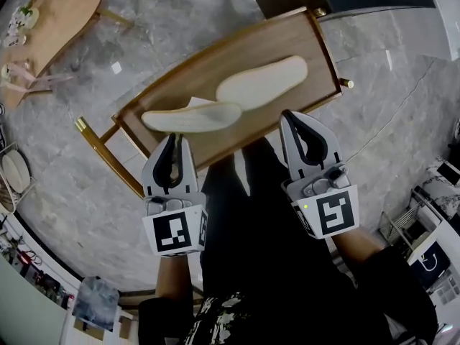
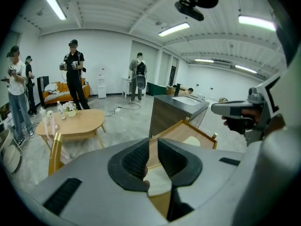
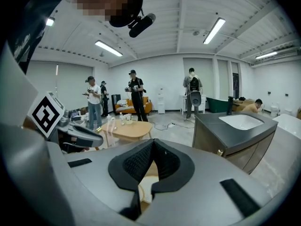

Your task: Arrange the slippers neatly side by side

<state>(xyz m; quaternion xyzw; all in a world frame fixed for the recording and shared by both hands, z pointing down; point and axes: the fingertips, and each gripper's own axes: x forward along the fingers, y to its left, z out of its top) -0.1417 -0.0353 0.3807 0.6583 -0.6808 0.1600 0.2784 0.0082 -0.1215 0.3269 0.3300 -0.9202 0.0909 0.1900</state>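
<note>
Two cream slippers on the wooden tabletop, which has a raised rim and gold-tipped legs and stands on grey marble floor.
- Near slipper: lies lengthwise by the near rim.
- Far slipper: further in and offset to the right. Its left end is at or touching the near one's right end. They are staggered, not side by side.
- Left tool: jaws a narrow slit apart, nothing clamped. Tips are at the near rim, just short of the near slipper. The patterned cream surface shows through the gap in the left gripper view.
- Right tool: jaws together, empty. Tips are at the near rim, just beside the far slipper, no contact visible.

Both tools point down and forward at the tabletop.
</note>
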